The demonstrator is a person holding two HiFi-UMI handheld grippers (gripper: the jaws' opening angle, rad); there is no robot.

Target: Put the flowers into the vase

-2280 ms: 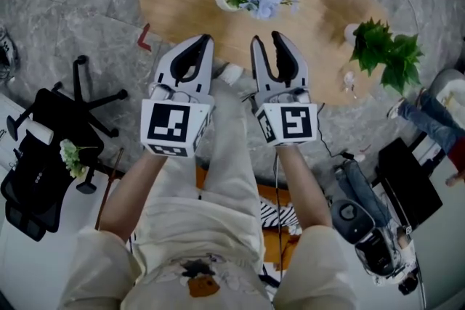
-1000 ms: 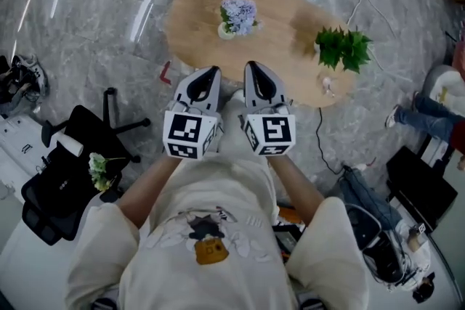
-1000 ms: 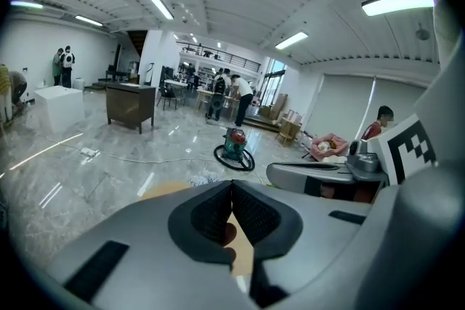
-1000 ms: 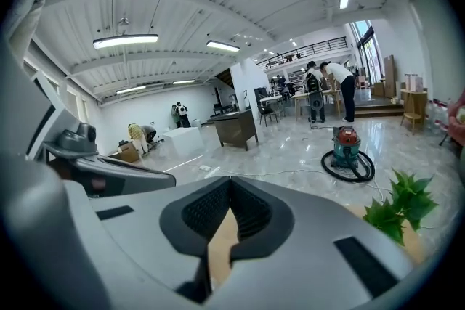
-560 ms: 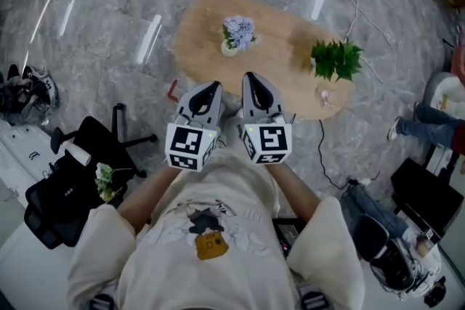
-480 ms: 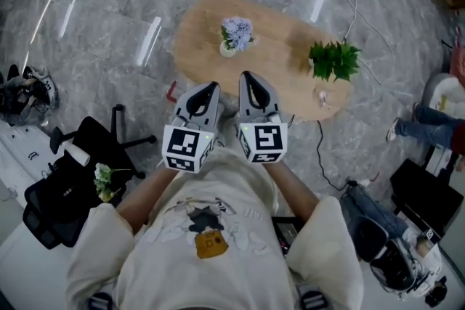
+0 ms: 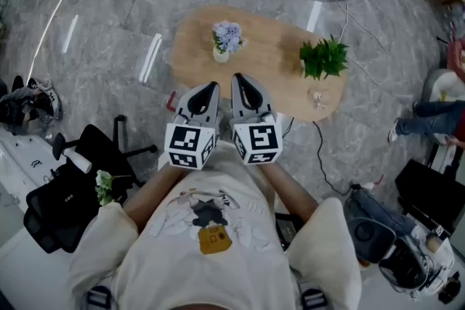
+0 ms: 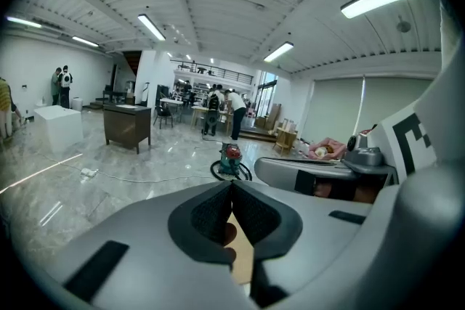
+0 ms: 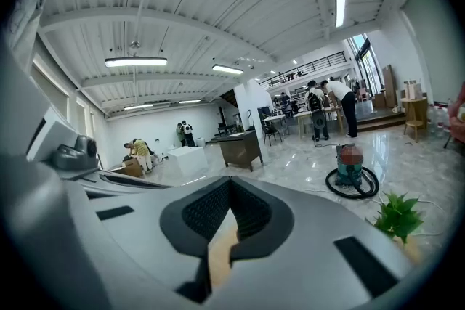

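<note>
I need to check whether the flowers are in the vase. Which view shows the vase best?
The head view: the vase stands on the wooden table with purple flowers in it, seen whole from above. Neither gripper view shows it; the right gripper view catches only the green plant.

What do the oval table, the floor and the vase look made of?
Table: light wood or wood-look laminate, matt, warm tan tone. Floor: polished grey marble or marble-look tile, veined, reflecting ceiling lights. Vase: white, possibly ceramic; too small to be sure.
</note>
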